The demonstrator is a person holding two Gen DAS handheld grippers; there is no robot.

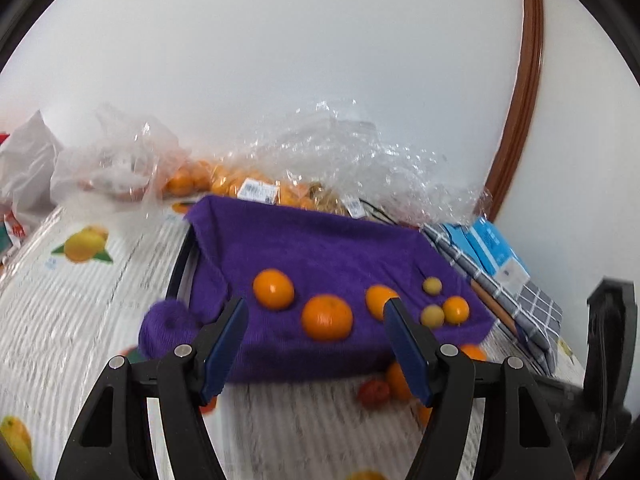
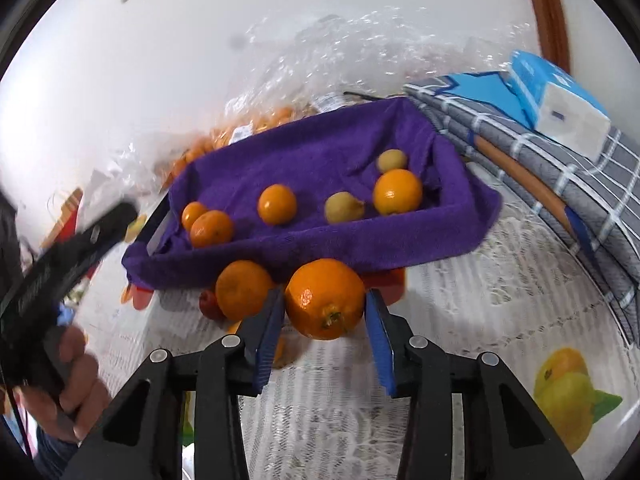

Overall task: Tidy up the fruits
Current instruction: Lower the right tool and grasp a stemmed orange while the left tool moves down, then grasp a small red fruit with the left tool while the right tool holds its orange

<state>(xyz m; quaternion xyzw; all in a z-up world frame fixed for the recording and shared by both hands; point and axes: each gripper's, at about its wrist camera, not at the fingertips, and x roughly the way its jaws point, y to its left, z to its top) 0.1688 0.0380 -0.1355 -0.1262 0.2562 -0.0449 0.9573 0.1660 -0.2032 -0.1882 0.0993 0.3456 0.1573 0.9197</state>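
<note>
Between the right gripper's (image 2: 325, 322) blue fingers (image 2: 269, 332) sits a large orange (image 2: 324, 298), clamped on both sides, just in front of the tray. Left gripper (image 1: 314, 344): fingers spread wide, nothing between them, facing the purple towel (image 1: 320, 248) lining the tray. On the towel lie several oranges (image 1: 273, 289) and small yellow fruits (image 1: 432, 285). More fruit (image 2: 242, 294) rests on the tablecloth (image 2: 500, 312) against the tray's front.

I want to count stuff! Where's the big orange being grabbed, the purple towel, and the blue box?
big orange (image 2: 325, 298), right wrist view, its front skin.
purple towel (image 2: 320, 152), right wrist view, bare middle.
blue box (image 2: 560, 96), right wrist view, its top.
</note>
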